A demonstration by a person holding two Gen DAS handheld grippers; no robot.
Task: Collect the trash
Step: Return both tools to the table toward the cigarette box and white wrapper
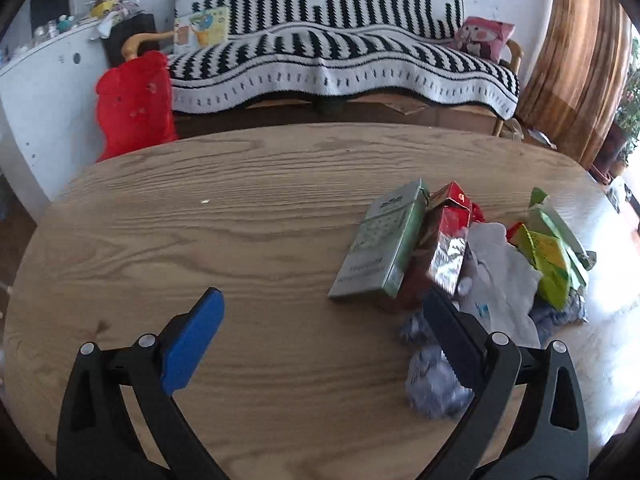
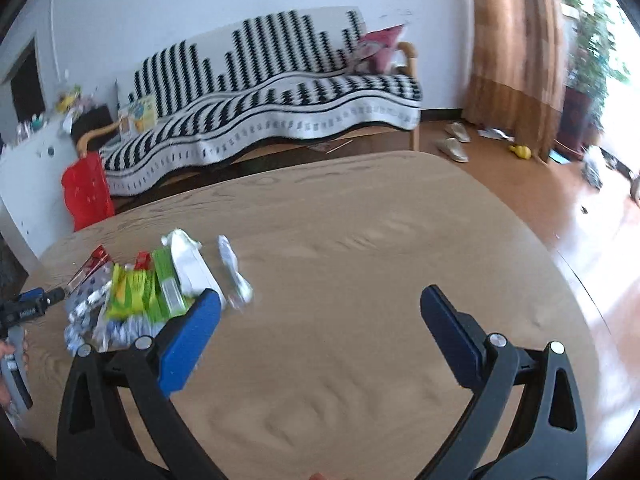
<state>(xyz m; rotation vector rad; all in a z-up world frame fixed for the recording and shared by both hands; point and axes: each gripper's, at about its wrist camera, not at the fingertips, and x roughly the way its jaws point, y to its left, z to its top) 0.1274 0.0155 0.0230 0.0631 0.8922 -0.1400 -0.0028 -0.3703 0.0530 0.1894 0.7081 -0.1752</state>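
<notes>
A: From my left wrist feed, the left claw (image 1: 322, 300) has one finger (image 1: 450, 330) covering part of the crumpled foil wrapper (image 1: 434, 384); its print is smeared.

B: On my right feed the whole surface (image 2: 360, 240) is motion-blurred. The trash pile (image 2: 140, 288) sits partly behind a finger (image 2: 192, 332), labels unreadable. The other claw is cropped at the frame's left edge.

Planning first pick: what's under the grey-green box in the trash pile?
The grey-green box leans on a red carton with foil showing; its left edge rests on the wooden table. Whatever lies directly beneath is covered. Both grippers are open, holding nothing.
</notes>
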